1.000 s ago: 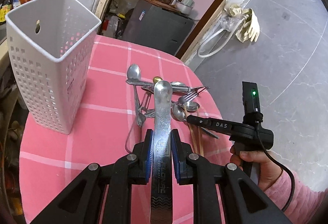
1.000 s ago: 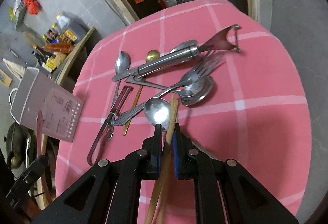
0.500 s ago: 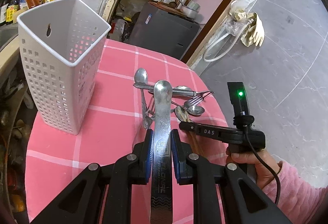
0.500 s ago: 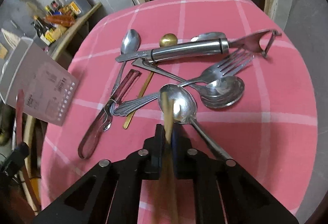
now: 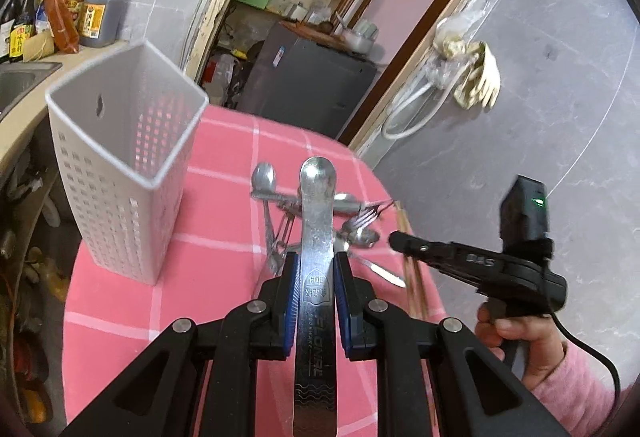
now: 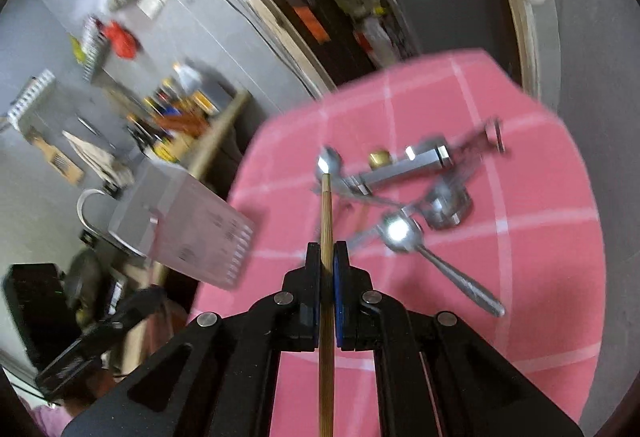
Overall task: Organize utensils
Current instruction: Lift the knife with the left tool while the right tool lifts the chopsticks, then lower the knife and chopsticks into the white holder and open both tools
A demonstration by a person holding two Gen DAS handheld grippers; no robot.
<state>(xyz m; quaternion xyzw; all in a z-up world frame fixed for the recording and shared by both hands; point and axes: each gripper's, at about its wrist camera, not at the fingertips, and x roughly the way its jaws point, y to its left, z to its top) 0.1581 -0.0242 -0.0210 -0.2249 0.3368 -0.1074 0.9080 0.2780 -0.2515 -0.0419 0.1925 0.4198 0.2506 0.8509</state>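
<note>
The white perforated holder stands at frame left on the pink tablecloth, nothing visible inside. Left gripper clamps a flat steel handle; right gripper clamps chopsticks. Loose utensils lie at center.

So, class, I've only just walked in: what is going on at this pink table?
A person is sorting cutlery with a claw in each hand. The left claw is shut on a flat steel handle, held above the pink tablecloth. The right claw is shut on wooden chopsticks, lifted off the cloth. A white slotted holder stands upright to the left, with nothing visible inside. Spoons, a fork and a peeler lie heaped on the table, unsorted.
</note>
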